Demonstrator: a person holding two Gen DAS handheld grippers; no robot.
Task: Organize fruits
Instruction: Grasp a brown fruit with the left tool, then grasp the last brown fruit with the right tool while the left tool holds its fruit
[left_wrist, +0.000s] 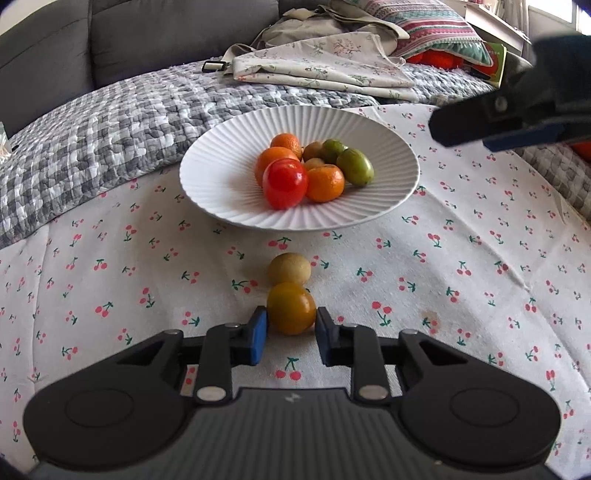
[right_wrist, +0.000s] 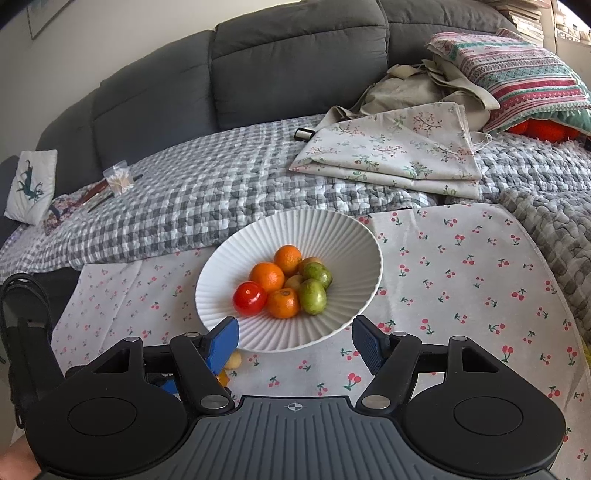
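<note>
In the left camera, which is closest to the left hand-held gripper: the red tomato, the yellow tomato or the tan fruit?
1. Yellow tomato, between the left hand-held gripper's fingers.
2. Tan fruit, just behind it on the cloth.
3. Red tomato, in the white plate.

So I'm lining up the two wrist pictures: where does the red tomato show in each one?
Left wrist view: the red tomato sits just above picture centre, at the near front of the fruit pile in the white ribbed plate.
Right wrist view: it lies left of centre, at the pile's left edge.
Shared landmark: the folded floral cloth behind the plate shows in both views.
</note>
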